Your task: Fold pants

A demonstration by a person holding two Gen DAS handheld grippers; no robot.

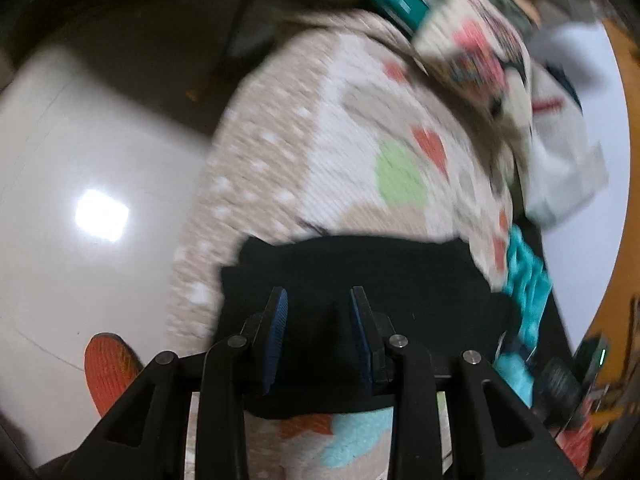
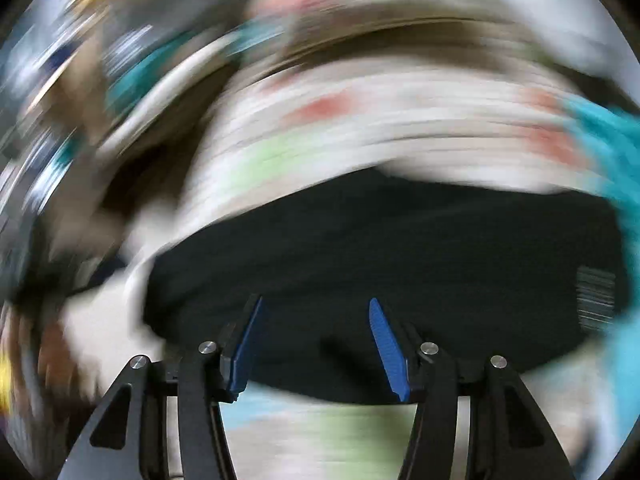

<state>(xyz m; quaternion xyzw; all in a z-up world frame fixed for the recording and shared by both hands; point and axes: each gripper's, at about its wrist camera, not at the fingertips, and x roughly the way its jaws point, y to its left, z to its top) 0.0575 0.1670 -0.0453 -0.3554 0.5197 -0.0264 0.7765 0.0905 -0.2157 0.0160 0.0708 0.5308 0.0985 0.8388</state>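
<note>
pants (image 1: pixel 352 276): matt black cloth, smooth
blanket (image 1: pixel 320 152): ribbed, soft patterned cloth, centre frame
floor (image 1: pixel 80 160): glossy pale tile, left
finger pads (image 2: pixel 384 340): ridged blue rubbery plastic
gripper arms (image 1: pixel 412 380): matt black plastic, metal pins

Two close, downward wrist views, both over black pants (image 1: pixel 360 272) on patterned blanket (image 1: pixel 280 152).

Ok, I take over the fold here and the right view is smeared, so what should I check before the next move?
1. Black pants lie on the patterned blanket: ok.
2. Left gripper over the pants: ok.
3. Left gripper pinching cloth: cannot tell.
4. Right gripper open, nothing pressed between its fingers: ok.
5. Pants folded flat and neat: cannot tell, blur.
</note>
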